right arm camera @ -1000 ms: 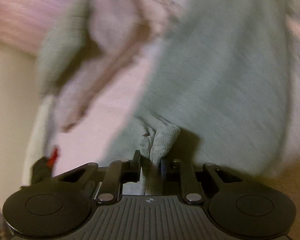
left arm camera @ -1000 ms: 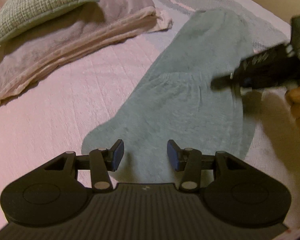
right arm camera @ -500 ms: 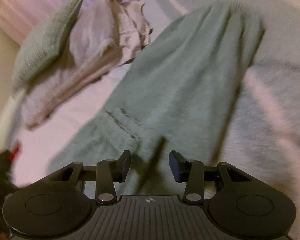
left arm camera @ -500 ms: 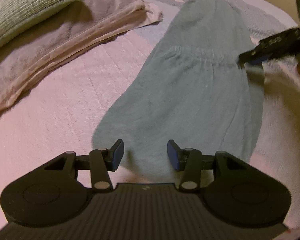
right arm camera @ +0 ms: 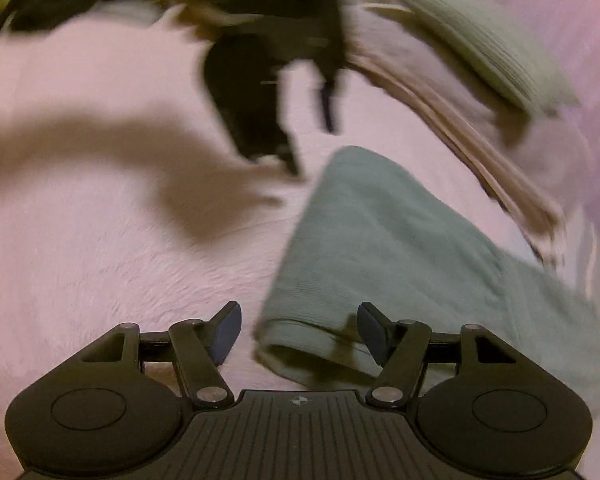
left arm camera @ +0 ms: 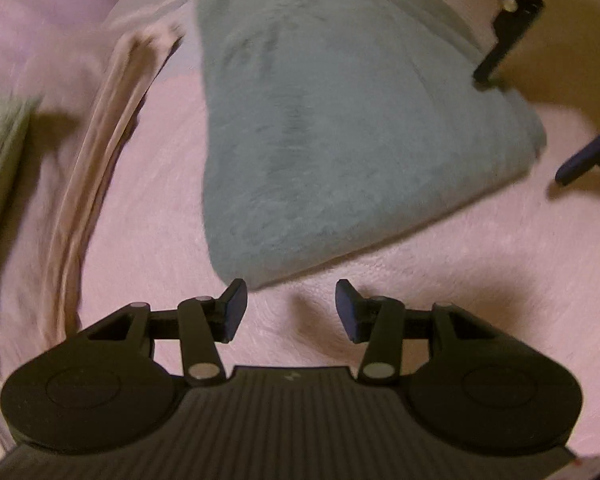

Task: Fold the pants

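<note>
The soft grey-green folded pants lie flat on the pink fuzzy bedspread, w/ a pile of pinkish folded linens & a pale green ribbed cushion alongside. Left gripper: jaws apart, nothing btwn them, only bedspread under; the pants' near corner sits just ahead of its left pad. Right gripper: jaws have just been opening, now wide, released; the pants' hem end lies btwn & under the pads, closer to the right one, not pinched. Both views are motion-blurred, so fine contact is hard to tell.
</note>
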{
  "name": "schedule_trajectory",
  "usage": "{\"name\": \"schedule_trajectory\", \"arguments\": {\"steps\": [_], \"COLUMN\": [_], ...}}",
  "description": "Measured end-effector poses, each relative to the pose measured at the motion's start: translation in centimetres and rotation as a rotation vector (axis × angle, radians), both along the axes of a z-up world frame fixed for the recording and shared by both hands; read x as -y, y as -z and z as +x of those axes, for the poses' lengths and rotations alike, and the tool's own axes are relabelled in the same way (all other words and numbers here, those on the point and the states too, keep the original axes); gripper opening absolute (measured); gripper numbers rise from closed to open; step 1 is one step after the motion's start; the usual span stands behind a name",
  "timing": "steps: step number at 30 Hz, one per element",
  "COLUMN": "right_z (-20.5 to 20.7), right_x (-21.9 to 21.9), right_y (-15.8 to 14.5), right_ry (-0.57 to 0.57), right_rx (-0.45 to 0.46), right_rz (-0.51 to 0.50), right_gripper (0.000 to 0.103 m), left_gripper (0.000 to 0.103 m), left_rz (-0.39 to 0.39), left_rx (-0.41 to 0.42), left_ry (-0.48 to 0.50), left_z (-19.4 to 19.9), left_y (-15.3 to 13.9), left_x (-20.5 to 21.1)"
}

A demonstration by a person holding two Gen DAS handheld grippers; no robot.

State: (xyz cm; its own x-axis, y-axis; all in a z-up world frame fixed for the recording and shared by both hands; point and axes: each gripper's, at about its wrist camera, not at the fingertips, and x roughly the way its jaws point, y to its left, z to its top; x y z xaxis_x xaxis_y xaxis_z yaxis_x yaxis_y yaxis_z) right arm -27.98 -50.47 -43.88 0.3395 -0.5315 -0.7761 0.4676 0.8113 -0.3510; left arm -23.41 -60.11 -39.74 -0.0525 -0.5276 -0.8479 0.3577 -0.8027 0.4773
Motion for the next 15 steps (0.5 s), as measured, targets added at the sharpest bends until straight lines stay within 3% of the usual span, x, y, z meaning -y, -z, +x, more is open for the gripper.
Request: {"name": "schedule_trajectory", "arguments": {"steps": [5, 7, 9, 12, 15], "right_z": [0.6, -0.2, -0.3, -1.2, -2.5], "right_x": [-0.1, 1.0, 2.3, 3.1, 4.4], "right_y": [3.4, 3.5, 3.2, 2.6, 1.8], "right_ry": [-0.061, -0.063, -0.083, -0.1, -0.091], "right_rx": [-0.153, -0.142, -0.134, -0.116, -0.061], "right_rz": [-0.086, -0.051, -0.013, 0.006, 0.068], "right_gripper": [0.06, 0.052, 0.034, 0.017, 0.015], "left_gripper": [0.048, 0.049, 0.05, 0.049, 0.041], "left_rz": [-0.081, -0.1, -0.117, -0.116, -0.129], "left_rx": [0.045, 0.04, 0.043, 0.072, 0.113], "left_ry": [0.186, 0.236, 0.269, 0.294, 0.349], "left_z": [-0.1, -0.1, -0.2, -0.6, -1.0], "left_y": [2.3, 2.9, 3.5, 4.8, 5.6], "left_x": [-0.3, 0.1, 0.4, 1.0, 0.9]}}
